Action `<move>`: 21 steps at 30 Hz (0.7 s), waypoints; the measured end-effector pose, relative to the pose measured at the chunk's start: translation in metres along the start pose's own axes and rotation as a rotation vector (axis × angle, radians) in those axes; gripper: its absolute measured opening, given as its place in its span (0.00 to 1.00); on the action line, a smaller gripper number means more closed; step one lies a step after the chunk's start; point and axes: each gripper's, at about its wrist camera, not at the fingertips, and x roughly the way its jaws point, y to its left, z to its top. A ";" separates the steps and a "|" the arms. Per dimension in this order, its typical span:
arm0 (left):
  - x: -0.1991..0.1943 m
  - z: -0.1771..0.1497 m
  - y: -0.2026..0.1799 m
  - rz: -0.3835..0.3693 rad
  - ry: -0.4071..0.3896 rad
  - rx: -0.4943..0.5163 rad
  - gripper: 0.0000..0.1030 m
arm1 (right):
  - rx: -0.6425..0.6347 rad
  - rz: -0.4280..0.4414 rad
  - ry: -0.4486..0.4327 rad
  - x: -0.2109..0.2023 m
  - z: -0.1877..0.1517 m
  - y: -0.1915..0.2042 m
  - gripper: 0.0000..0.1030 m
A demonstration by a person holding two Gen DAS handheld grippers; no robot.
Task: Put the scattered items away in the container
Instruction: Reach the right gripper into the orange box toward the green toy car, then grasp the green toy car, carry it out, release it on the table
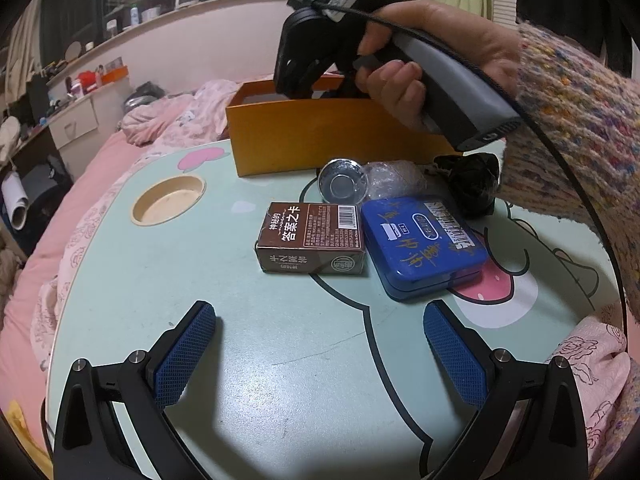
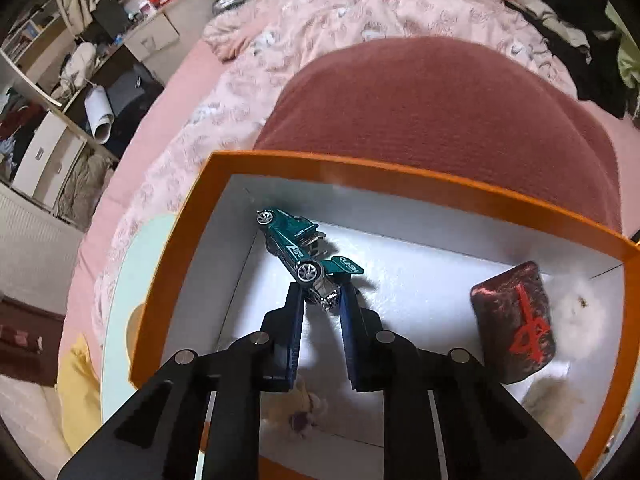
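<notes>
The right gripper (image 2: 320, 294) reaches down into the orange box (image 2: 168, 280), its jaws clamped on the rear of a green toy car (image 2: 298, 242) that hangs above the white floor — nose toward the far-left corner. A dark red tin (image 2: 514, 320) lies at the right inside. The left gripper (image 1: 320, 356) hovers over the worktop (image 1: 160, 280), jaws wide apart and empty. Near the box sit a brown card box (image 1: 312, 240), a blue tin (image 1: 424, 246), a glass dish (image 1: 342, 184) and a black wad (image 1: 474, 186).
</notes>
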 end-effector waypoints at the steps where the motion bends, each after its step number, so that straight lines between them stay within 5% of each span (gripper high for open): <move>1: 0.000 0.000 0.000 0.000 0.000 0.000 1.00 | -0.006 0.007 -0.016 -0.006 -0.003 0.000 0.16; 14: 0.000 0.000 0.000 0.000 0.000 0.000 1.00 | 0.002 0.133 -0.218 -0.079 -0.028 0.008 0.11; 21: 0.000 -0.001 0.000 0.000 0.000 0.000 1.00 | -0.008 0.221 -0.319 -0.128 -0.083 -0.010 0.11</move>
